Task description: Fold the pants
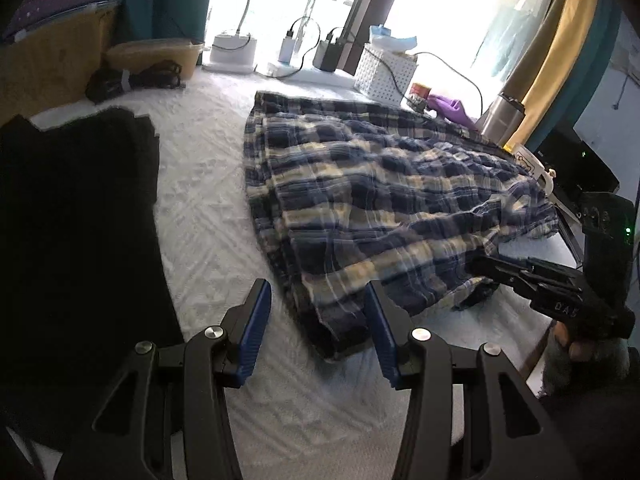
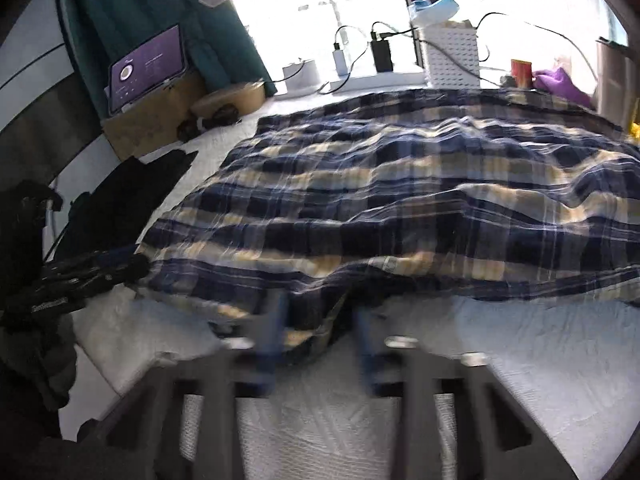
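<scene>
Blue, cream and navy plaid pants [image 1: 380, 184] lie spread across a white bed cover [image 1: 208, 184]. My left gripper [image 1: 316, 286] stands open just short of their near corner, with nothing between its blue pads. At the right, my right gripper [image 1: 478, 266] reaches the pants' near right edge, held by a person's hand [image 1: 576, 348]. The right wrist view is blurred. It shows the plaid pants [image 2: 400, 184] with a bunch of the hem between the right gripper [image 2: 320, 312] fingers, which look shut on it. The left gripper [image 2: 136, 264] touches the cloth's left corner.
A black garment [image 1: 76, 220] lies folded on the left of the bed. At the window sill stand a white basket [image 1: 386, 70], chargers with cables [image 1: 328, 54], a red cup [image 1: 420, 90] and a steel tumbler [image 1: 502, 118]. A cardboard box [image 1: 48, 64] sits far left.
</scene>
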Available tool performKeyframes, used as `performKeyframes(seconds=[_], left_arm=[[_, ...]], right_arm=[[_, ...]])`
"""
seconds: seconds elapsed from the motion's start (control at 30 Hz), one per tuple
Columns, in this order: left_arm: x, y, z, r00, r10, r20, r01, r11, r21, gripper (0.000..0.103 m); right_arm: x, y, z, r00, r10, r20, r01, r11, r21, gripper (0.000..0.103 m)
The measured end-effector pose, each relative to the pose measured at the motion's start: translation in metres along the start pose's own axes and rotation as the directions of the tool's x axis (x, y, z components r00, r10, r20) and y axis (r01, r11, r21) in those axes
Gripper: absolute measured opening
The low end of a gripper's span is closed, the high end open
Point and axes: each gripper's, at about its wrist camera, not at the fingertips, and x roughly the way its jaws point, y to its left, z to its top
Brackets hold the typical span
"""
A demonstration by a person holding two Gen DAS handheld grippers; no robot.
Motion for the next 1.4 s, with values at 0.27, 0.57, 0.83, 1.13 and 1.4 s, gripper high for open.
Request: performKeyframes(seconds=[0.27,0.57,0.83,1.13,1.4], left_arm=[[-0.019,-0.014,0.009,0.999,0.021,0.045,-0.024,0.998,0.058,0.004],[-0.019,-0.009,-0.008,0.995,0.086,-0.049,-0.083,0.995,0.047,0.003],[-0.021,0.005,-0.007,0.992,0.083,-0.096,-0.083,0.996,-0.005,0.007],[-0.041,0.016,0.020,0.993,0.114,-0.041,-0.114,0.993,-0.005,0.021],[0.003,0.012,0.060,0.995,0.095,-0.017,-0.095,0.995,0.029,0.054]], right_arm=[[-0.022,0.009,0.000,0.998,0.046,0.030,-0.045,0.998,-0.039,0.006],[-0.016,0.008,-0.020,0.997,0.063,-0.047,-0.065,0.997,-0.043,0.006],[-0.040,-0.007,-0.034,0.997,0.041,-0.065,-0.045,0.996,-0.075,0.007],[-0.073,-0.050,-0.026,0.995,-0.102,0.021,0.103,0.993,-0.053,0.007],[-0.071,-0.073,-0.001,0.975,-0.185,0.120,0.191,0.981,-0.043,0.094]])
